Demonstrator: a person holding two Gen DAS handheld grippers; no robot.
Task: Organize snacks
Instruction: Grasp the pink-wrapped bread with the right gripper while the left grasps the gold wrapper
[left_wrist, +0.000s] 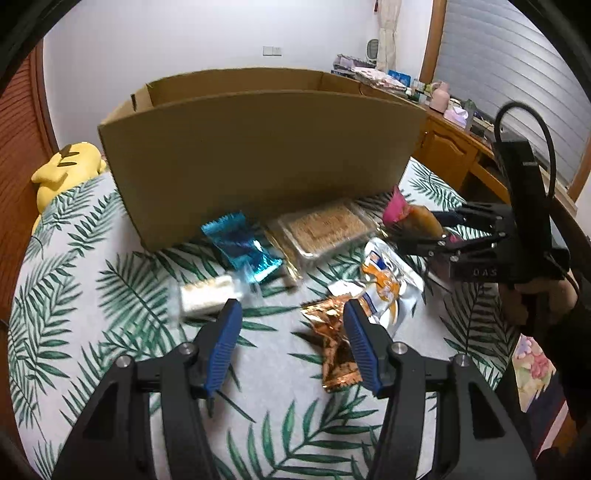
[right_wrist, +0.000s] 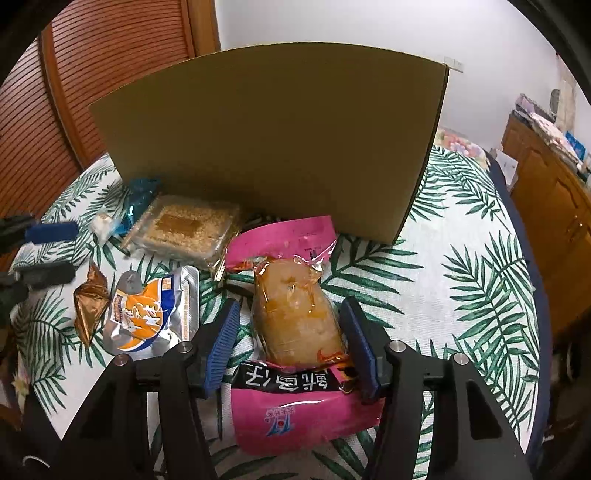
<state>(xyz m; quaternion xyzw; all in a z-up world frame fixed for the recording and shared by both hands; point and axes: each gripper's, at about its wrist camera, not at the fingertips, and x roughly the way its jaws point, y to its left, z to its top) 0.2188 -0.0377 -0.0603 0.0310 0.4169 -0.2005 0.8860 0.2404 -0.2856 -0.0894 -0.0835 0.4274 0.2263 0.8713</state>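
An open cardboard box (left_wrist: 258, 155) stands on the leaf-print table; it also shows in the right wrist view (right_wrist: 269, 140). Snacks lie in front of it: a blue packet (left_wrist: 243, 247), a clear tray of crumbly biscuits (left_wrist: 325, 229), a white bar (left_wrist: 207, 295), a copper wrapper (left_wrist: 332, 339), a silver-orange pouch (left_wrist: 388, 284). My left gripper (left_wrist: 291, 314) is open above the table, between the white bar and the copper wrapper. My right gripper (right_wrist: 288, 310) is open, its pads either side of a pink packet with a yellowish meat piece (right_wrist: 295, 314), not squeezing it.
A yellow plush toy (left_wrist: 66, 166) lies at the table's far left. A wooden desk with clutter (left_wrist: 454, 122) stands to the right. The right gripper (left_wrist: 424, 236) is seen from the left wrist view by the pink packet (left_wrist: 395, 210).
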